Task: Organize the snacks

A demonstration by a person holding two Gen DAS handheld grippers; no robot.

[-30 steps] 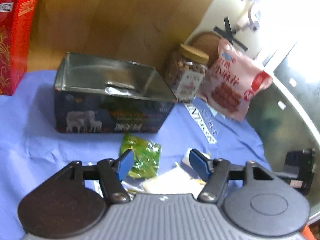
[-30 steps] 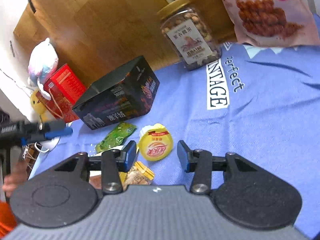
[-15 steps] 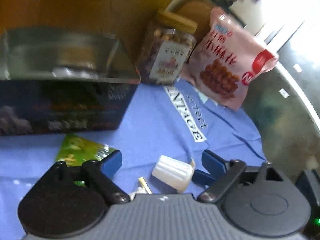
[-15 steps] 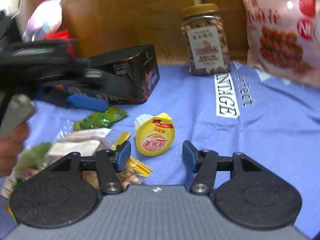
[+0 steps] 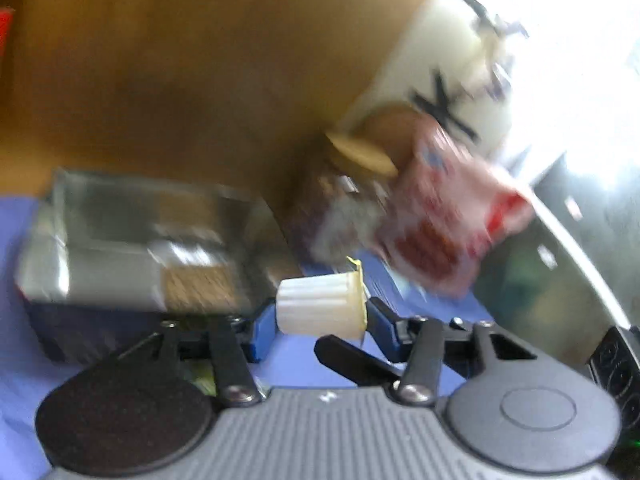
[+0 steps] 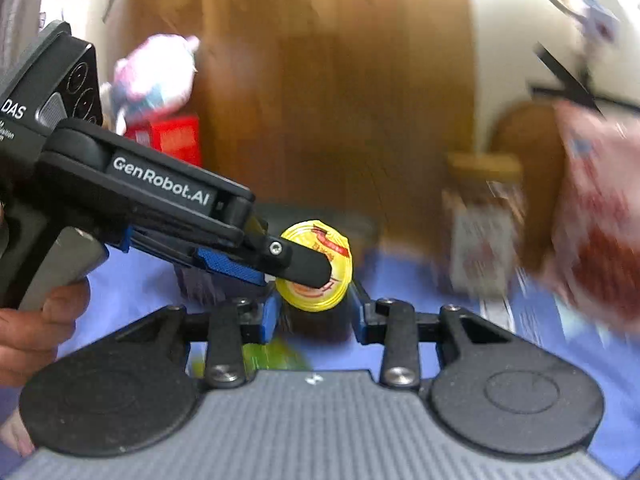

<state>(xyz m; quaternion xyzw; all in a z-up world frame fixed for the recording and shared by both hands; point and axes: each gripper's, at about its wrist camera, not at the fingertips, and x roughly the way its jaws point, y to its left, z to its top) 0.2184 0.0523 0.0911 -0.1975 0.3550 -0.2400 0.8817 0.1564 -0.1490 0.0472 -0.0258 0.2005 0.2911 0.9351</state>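
My left gripper is shut on a white ribbed jelly cup with a yellow foil lid, held on its side above the blue cloth. The open dark tin box lies just beyond and left of the cup. In the right wrist view the left gripper comes in from the left with the cup. My right gripper is open and empty, its jaws wide, just below the cup. A green packet lies under it.
A nut jar with a tan lid and a pink snack bag stand behind on the right. A red box and a plush toy are at the back left. Both views are motion-blurred.
My left gripper closed on the jelly cup and lifted it off the cloth toward the tin box. My right gripper rose and now faces the held cup.
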